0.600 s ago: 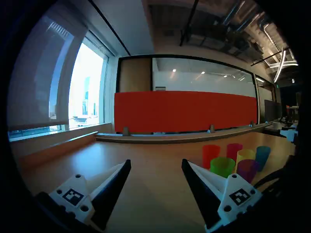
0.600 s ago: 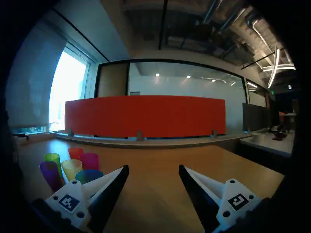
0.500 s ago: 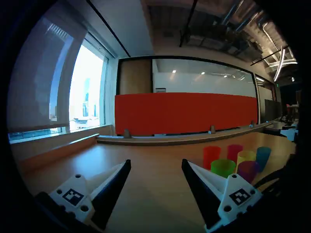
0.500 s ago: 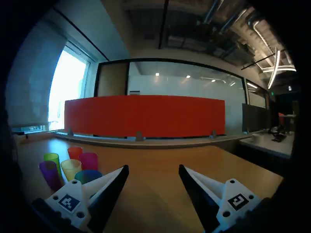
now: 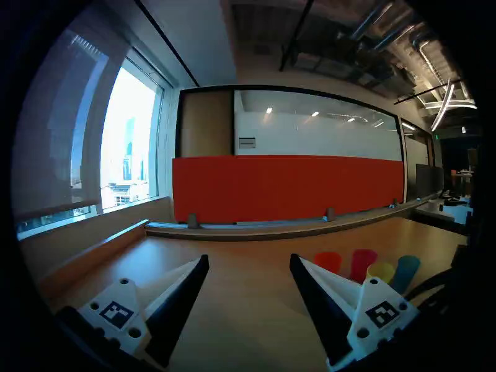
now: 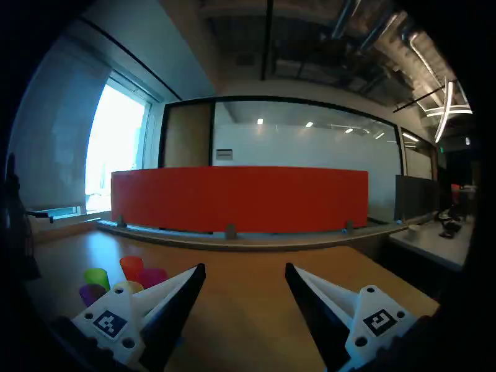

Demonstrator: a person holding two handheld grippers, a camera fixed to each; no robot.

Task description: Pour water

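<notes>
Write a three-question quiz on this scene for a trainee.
1. True or false: the right gripper is shut on a cup.
2. Multiple choice: in the left gripper view, where do the cups stand? A) on the right side of the picture; B) on the left side, by the window; C) stacked on the ledge.
3. Fill in the blank: the long panel at the far edge of the table is ___ in colour.
Key: 1 false, its fingers are apart and nothing is between them; 2 A; 3 red.
</notes>
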